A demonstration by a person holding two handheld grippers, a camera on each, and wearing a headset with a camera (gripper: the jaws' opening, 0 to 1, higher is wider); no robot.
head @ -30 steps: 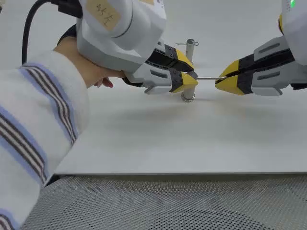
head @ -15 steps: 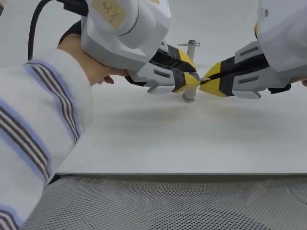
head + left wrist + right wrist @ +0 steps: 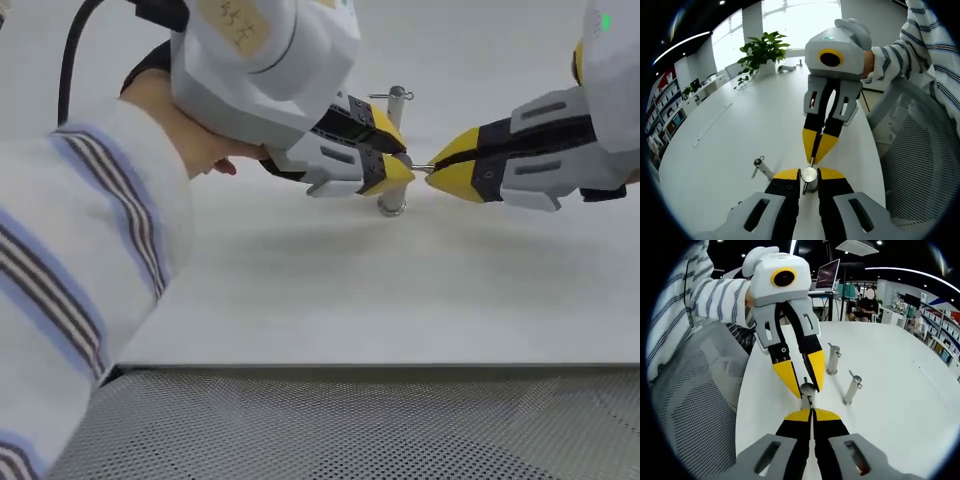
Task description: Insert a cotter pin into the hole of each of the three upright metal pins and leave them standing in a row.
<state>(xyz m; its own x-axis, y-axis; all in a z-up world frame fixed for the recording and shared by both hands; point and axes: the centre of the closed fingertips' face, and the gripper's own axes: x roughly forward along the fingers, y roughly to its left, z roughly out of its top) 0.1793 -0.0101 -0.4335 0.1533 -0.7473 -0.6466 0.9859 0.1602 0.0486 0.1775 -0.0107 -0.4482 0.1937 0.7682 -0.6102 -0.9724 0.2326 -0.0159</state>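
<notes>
At mid-bench | left gripper clamps upright metal pin near top | right gripper pinches cotter pin, tip at hole | wire looks light, springy: hold near loop.

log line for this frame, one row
left gripper: shut on metal pin | right gripper: shut on cotter pin | cotter pin tip at metal pin | two other pins standing

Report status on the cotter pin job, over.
Left hand-held gripper clamped on upright metal pin. Right hand-held gripper pinching cotter pin, tip at that pin. Nothing between them.
</notes>
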